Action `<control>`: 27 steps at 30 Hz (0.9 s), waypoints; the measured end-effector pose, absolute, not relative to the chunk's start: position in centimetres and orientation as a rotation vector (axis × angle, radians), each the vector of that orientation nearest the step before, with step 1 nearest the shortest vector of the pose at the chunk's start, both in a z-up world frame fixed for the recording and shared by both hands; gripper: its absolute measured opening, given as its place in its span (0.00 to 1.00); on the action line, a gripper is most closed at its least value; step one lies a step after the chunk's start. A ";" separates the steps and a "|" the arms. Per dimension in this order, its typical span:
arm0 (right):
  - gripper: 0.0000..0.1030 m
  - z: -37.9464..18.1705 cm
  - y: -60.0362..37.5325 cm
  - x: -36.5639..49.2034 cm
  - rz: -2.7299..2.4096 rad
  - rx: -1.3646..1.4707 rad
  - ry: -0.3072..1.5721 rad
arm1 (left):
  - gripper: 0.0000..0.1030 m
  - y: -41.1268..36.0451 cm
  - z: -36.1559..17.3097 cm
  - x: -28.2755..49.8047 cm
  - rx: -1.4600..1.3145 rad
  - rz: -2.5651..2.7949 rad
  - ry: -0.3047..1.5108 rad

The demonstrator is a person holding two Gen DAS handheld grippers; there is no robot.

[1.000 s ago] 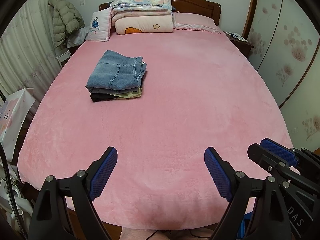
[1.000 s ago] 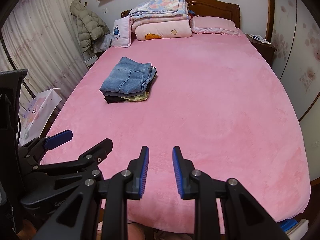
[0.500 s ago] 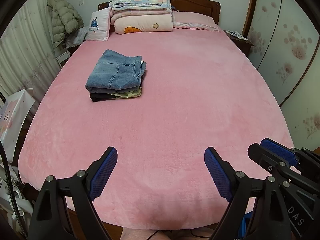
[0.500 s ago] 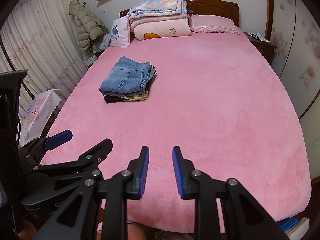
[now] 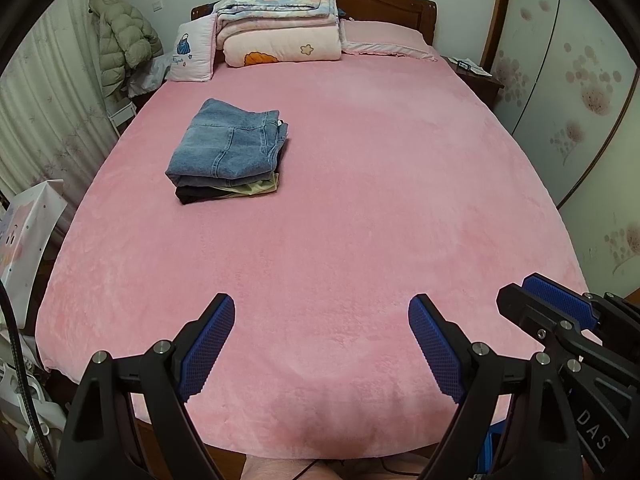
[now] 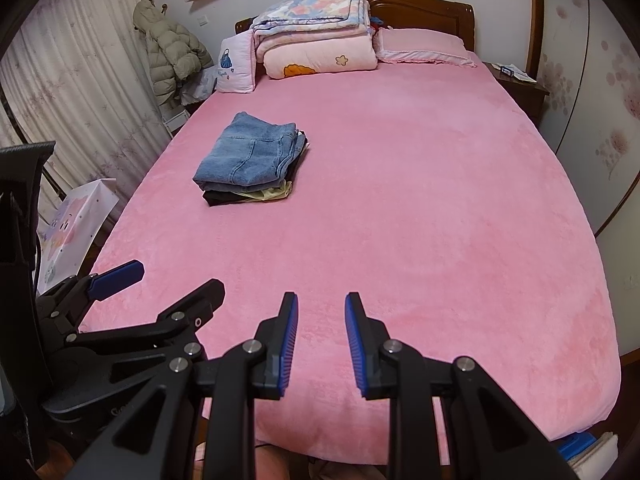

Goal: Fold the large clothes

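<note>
A stack of folded clothes, blue jeans (image 5: 228,146) on top of a pale yellow and a black garment, lies on the left half of the pink bed (image 5: 360,220); it also shows in the right wrist view (image 6: 250,156). My left gripper (image 5: 322,312) is wide open and empty above the bed's near edge. My right gripper (image 6: 322,308) is partly open, a narrow gap between its blue pads, and empty. It shows at the right of the left wrist view (image 5: 560,308); the left gripper shows at the left of the right wrist view (image 6: 120,274).
Folded quilts (image 5: 280,20) and pillows (image 5: 384,38) lie by the wooden headboard. A puffy coat (image 5: 120,40) hangs at the left by curtains. A nightstand (image 5: 474,74) and a wardrobe (image 5: 580,80) stand at the right. A paper bag (image 6: 76,224) stands left of the bed.
Both views have shifted slightly, so the bed appears a touch lower. The grippers' openings have not changed.
</note>
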State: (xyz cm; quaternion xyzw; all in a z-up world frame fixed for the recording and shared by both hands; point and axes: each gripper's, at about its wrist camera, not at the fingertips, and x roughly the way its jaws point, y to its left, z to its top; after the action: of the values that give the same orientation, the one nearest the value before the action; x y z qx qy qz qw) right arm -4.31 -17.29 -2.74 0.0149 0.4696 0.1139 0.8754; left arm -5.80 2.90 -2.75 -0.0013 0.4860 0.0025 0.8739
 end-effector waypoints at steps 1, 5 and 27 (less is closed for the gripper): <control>0.24 -2.7 -17.2 -4.4 0.236 0.031 0.981 | 0.85 2.9 -2.7 -5.7 -0.002 0.004 1.015; 0.24 -2.7 -16.7 -4.5 0.228 0.033 0.984 | 0.85 3.0 -2.8 -5.5 0.001 -0.002 1.019; 0.24 -2.7 -17.4 -4.4 0.230 0.035 0.992 | 0.85 2.6 -3.2 -4.8 0.002 -0.014 1.036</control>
State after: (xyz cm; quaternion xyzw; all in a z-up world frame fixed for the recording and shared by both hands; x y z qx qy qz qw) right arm -4.35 -17.40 -2.72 0.0170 0.4746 0.1099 0.8731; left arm -4.76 2.63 -3.24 0.0009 0.4953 -0.0069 0.8687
